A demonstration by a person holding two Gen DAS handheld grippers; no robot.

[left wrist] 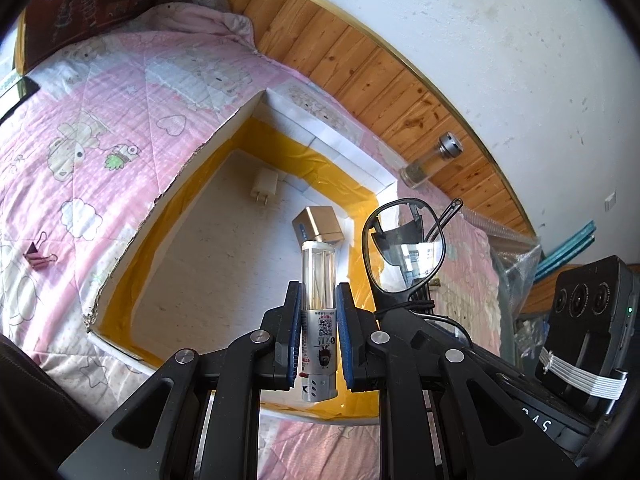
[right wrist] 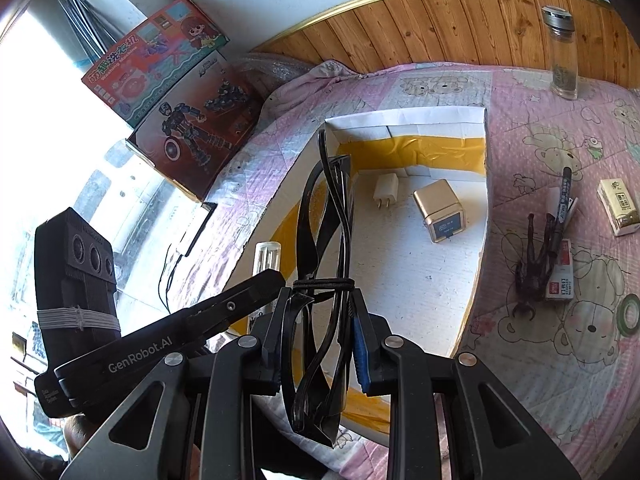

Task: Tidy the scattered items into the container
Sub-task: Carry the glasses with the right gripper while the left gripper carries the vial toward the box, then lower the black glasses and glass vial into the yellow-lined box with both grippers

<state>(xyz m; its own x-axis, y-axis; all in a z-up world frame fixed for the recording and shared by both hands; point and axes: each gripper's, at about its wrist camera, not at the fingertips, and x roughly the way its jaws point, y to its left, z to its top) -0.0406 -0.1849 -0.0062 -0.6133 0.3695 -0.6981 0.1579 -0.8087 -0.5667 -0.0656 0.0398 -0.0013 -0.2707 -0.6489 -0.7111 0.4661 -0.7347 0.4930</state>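
- Left wrist view: far left on the pink quilt (left wrist: 132,92) a pink binder clip (left wrist: 39,257) lies alone, well apart from the box, so it looks like one of the strays not yet gathered.
- The cardboard box (left wrist: 200,148), lined with yellow tape, sits open-topped on the bed; a white charger plug (left wrist: 265,186) and a gold cube (left wrist: 320,226) already lie on its floor.
- The left hand-held gripper (left wrist: 317,334) is clamped on a clear tube (left wrist: 319,280) by its labelled lower half, held over the box's near edge, I'd judge so it can drop inside.
- Beside it the black glasses (left wrist: 402,246) stand lens-up in the other tool.
- A glass jar (left wrist: 430,160) stands against the wooden panel beyond the box.
- In the right wrist view, the right hand-held gripper (right wrist: 320,344) pinches the folded glasses with their cord wound round them, also over the near rim.
- To the right on the quilt wait a dark claw clip (right wrist: 530,264), a pen (right wrist: 564,196), a staple box (right wrist: 562,276), a small carton (right wrist: 619,206) and a tape roll (right wrist: 630,314).
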